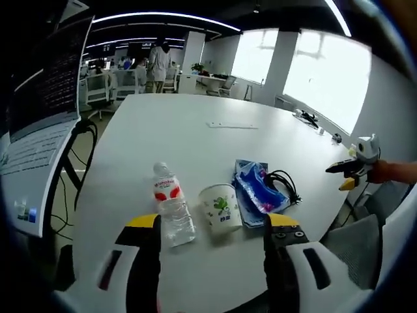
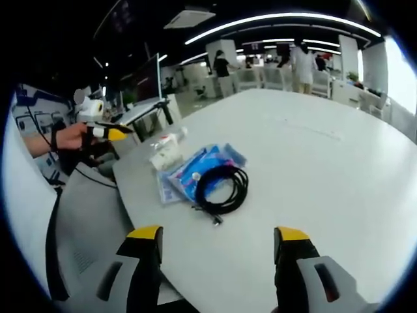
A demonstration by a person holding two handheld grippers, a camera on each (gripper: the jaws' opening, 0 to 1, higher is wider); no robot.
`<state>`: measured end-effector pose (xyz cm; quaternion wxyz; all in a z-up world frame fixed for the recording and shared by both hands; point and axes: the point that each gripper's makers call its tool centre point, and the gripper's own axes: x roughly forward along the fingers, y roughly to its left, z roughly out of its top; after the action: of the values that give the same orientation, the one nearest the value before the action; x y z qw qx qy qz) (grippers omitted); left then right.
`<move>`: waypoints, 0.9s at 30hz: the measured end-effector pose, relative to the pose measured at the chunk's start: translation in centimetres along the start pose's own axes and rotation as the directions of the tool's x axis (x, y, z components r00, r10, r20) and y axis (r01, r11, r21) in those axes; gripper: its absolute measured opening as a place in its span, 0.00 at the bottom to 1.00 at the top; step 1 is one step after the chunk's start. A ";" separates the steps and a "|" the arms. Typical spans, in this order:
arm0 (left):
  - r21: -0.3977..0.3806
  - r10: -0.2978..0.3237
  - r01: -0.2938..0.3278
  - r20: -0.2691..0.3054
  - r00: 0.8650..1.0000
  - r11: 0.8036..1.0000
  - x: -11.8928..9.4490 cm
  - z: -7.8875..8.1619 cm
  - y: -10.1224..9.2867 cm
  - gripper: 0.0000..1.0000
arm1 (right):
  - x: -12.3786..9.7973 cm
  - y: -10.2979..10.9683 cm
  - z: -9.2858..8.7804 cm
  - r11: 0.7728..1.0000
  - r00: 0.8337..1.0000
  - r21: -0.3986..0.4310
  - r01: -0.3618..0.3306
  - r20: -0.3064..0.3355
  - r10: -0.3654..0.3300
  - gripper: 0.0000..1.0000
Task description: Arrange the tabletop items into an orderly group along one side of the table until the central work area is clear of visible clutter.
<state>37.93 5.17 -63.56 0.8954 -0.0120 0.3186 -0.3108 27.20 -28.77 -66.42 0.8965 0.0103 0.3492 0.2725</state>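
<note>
Between the spread, empty fingers of the left gripper (image 1: 212, 251), low centre of the left gripper view: clear plastic water bottle with red label (image 1: 171, 205) lying on the white tabletop (image 1: 195, 130), long axis running away from the fingers, cap far. White paper cup with green print (image 1: 219, 207) just beside it. Blue plastic packet (image 2: 195, 171) and coiled black cable (image 2: 221, 188) lie ahead of the right gripper (image 2: 218, 251), fingers likewise spread, hovering off the edge. Left is nearer the bottle.
</note>
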 end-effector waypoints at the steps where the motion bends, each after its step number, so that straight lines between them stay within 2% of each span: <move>1: -0.003 0.000 0.000 0.001 1.000 1.000 0.1 0.0 0.0 0.63 | 0.0 0.1 0.0 1.000 1.000 0.002 0.000 0.002 0.000 0.70; 4: -0.040 0.009 -0.008 0.011 1.000 0.999 0.5 0.3 0.4 0.63 | 0.0 0.3 -0.2 1.000 1.000 0.002 -0.002 0.001 0.002 0.70; 17: -0.093 0.069 -0.068 0.005 0.998 0.993 2.3 1.1 2.3 0.61 | 0.1 0.4 -0.3 1.000 1.000 0.015 0.007 0.002 -0.007 0.70; 22: -0.136 0.091 -0.089 0.009 0.996 0.987 2.9 1.6 3.0 0.61 | 0.2 0.3 -0.1 1.000 1.000 0.013 0.009 0.000 -0.009 0.69; 27: -0.213 0.125 -0.121 0.002 0.992 0.969 3.7 2.0 4.3 0.58 | 0.4 0.3 0.3 1.000 1.000 0.017 0.013 0.007 -0.013 0.69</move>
<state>43.72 6.24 -65.00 0.9089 -0.0903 0.3433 -0.2186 27.48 -28.31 -66.40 0.8994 0.0164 0.3482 0.2637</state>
